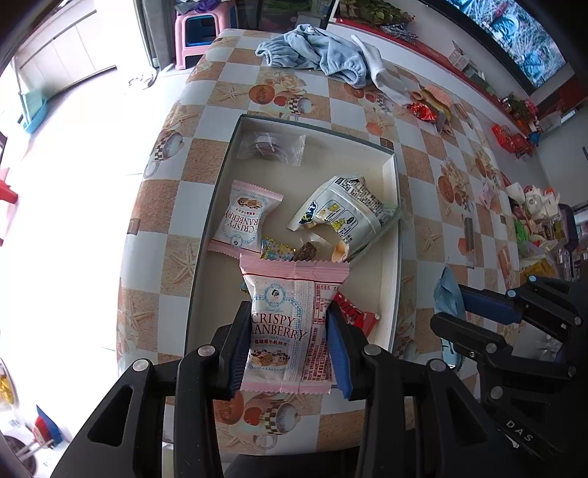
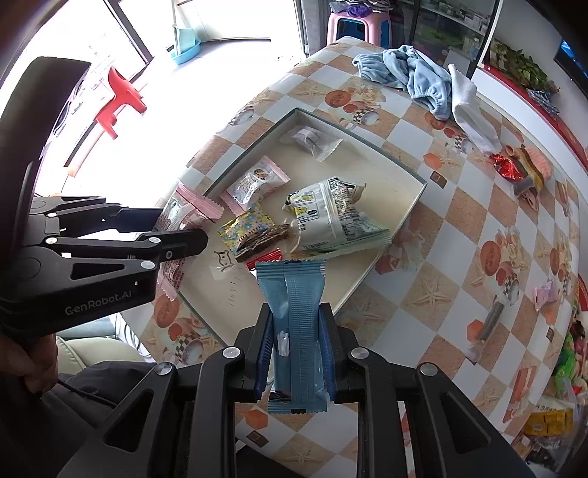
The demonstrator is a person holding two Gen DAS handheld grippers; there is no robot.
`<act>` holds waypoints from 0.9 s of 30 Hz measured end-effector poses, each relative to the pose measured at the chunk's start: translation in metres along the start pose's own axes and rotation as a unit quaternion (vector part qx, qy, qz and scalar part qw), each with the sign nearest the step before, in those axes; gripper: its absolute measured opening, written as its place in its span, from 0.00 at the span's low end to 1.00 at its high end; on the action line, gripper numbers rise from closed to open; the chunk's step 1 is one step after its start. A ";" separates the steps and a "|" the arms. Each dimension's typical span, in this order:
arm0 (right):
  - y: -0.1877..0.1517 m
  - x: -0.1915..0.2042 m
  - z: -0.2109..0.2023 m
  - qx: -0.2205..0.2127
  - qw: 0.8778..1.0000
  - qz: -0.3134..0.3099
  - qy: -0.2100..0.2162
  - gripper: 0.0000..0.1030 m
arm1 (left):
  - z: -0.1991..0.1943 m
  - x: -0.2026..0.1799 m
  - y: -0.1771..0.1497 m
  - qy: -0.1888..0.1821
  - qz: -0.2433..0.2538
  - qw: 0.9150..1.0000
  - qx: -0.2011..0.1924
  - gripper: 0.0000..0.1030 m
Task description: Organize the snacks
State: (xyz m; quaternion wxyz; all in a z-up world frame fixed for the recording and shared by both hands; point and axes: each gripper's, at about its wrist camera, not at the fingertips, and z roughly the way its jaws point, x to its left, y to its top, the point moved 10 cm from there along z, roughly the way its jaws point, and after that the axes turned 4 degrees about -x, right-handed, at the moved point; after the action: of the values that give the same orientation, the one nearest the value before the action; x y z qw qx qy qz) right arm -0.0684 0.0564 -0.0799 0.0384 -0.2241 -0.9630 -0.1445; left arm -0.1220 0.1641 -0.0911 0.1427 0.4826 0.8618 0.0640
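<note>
A pink-edged Crispy Cranberry packet [image 1: 290, 283] stands upright between my left gripper's [image 1: 288, 305] blue pads, which are shut on it, over the near end of a shallow cream box [image 1: 395, 257]. In the box lie a second cranberry packet [image 1: 244, 220], a silver-white bag [image 1: 341, 213], a clear-wrapped dark pastry [image 1: 270, 147], a yellow floral sweet [image 1: 273, 252] and a red packet [image 1: 354, 314]. My right gripper [image 2: 296, 309] is shut on a blue ribbed packet [image 2: 294, 283], held above the box's [image 2: 367, 176] near edge. The left gripper [image 2: 180, 224] shows at the left with its pink packet [image 2: 183, 213].
On the checked tablecloth beyond the box lie a blue cloth [image 1: 312, 51] and a white cloth [image 1: 382, 73]. Loose snacks, one in a red wrapper [image 1: 422, 110], sit at the far right, and more packets [image 1: 533, 220] crowd the right edge. The table drops off at the left. A pink stool [image 1: 194, 33] stands behind.
</note>
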 end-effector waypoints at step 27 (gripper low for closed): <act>0.008 0.019 0.004 -0.015 1.000 0.009 0.007 0.24 | -0.003 0.020 -0.001 0.000 0.008 1.000 -0.002 0.41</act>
State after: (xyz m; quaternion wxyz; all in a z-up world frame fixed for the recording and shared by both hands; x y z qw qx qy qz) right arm -0.0820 0.0723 -0.0785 0.0427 -0.2321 -0.9584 -0.1604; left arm -0.1334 0.1804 -0.0921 0.1431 0.4888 0.8580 0.0670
